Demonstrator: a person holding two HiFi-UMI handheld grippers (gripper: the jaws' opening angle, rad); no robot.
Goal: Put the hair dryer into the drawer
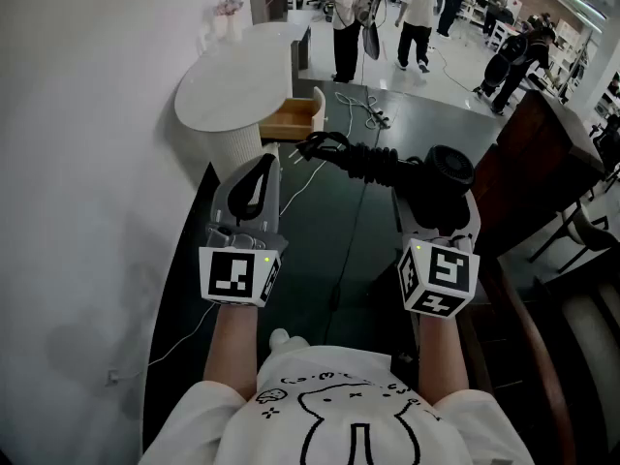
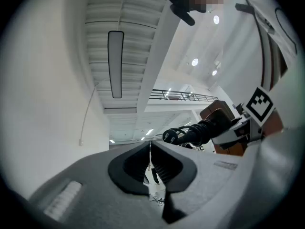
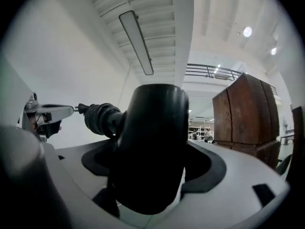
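Observation:
The black hair dryer (image 1: 444, 174) sits crosswise between the jaws of my right gripper (image 1: 438, 211), which is shut on its body. Its bundled cord (image 1: 356, 157) sticks out to the left, ending in a plug. In the right gripper view the dryer (image 3: 150, 147) fills the gap between the jaws of the gripper (image 3: 152, 171), and the cord (image 3: 101, 118) points left. My left gripper (image 1: 260, 177) hovers beside it, shut and holding nothing. The dryer's cord end (image 2: 190, 133) shows to the right of that gripper (image 2: 150, 163). Ahead, a wooden drawer (image 1: 291, 120) stands pulled out of a white rounded cabinet (image 1: 237, 85).
A white wall runs along the left. A dark wooden cabinet (image 1: 528, 153) stands at the right, with a chair (image 1: 586, 232) beside it. Loose cables (image 1: 363, 109) lie on the dark floor beyond the drawer. Several people (image 1: 417, 13) stand far back.

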